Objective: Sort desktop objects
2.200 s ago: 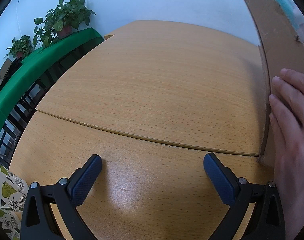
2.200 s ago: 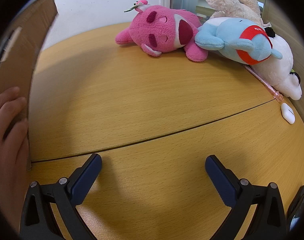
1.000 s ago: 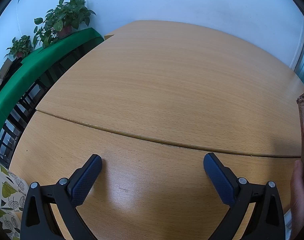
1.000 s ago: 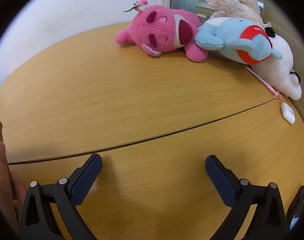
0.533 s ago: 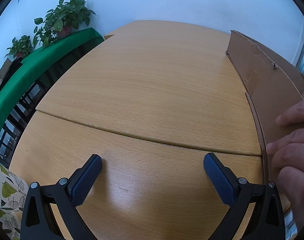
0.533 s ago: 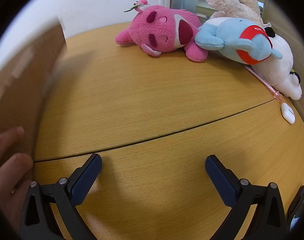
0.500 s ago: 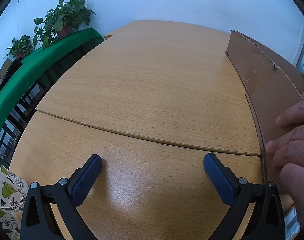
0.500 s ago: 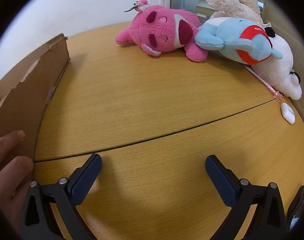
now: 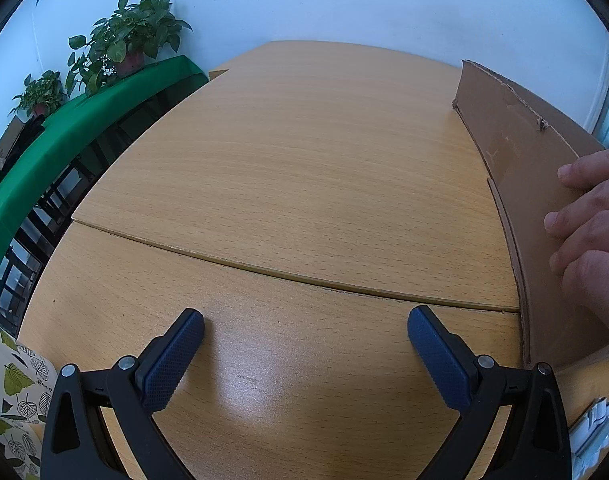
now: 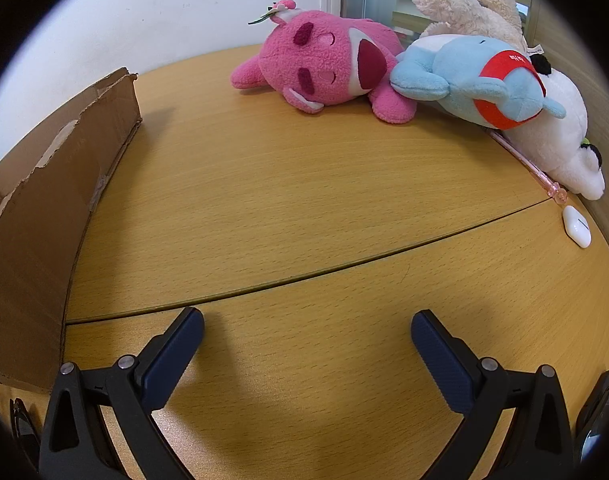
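A brown cardboard box (image 9: pixel 520 168) stands on the wooden table between the two grippers; it also shows at the left of the right wrist view (image 10: pixel 44 208). A bare hand (image 9: pixel 588 224) rests on its side in the left wrist view. A pink plush (image 10: pixel 328 64), a blue plush with a red band (image 10: pixel 476 76), a white plush (image 10: pixel 560 136) and a cream plush (image 10: pixel 468 4) lie at the table's far right. My left gripper (image 9: pixel 304 344) is open and empty low over the table. My right gripper (image 10: pixel 306 344) is open and empty.
A white earbud case (image 10: pixel 576 220) and a pink pen (image 10: pixel 524 164) lie by the white plush. A green-covered shelf (image 9: pixel 64 120) with potted plants (image 9: pixel 132 44) runs along the table's left. A leaf-patterned cloth (image 9: pixel 16 400) is at the lower left.
The cardboard box was lifted away, then set down again between the grippers. The hand no longer shows in the right wrist view. Neither gripper has moved.
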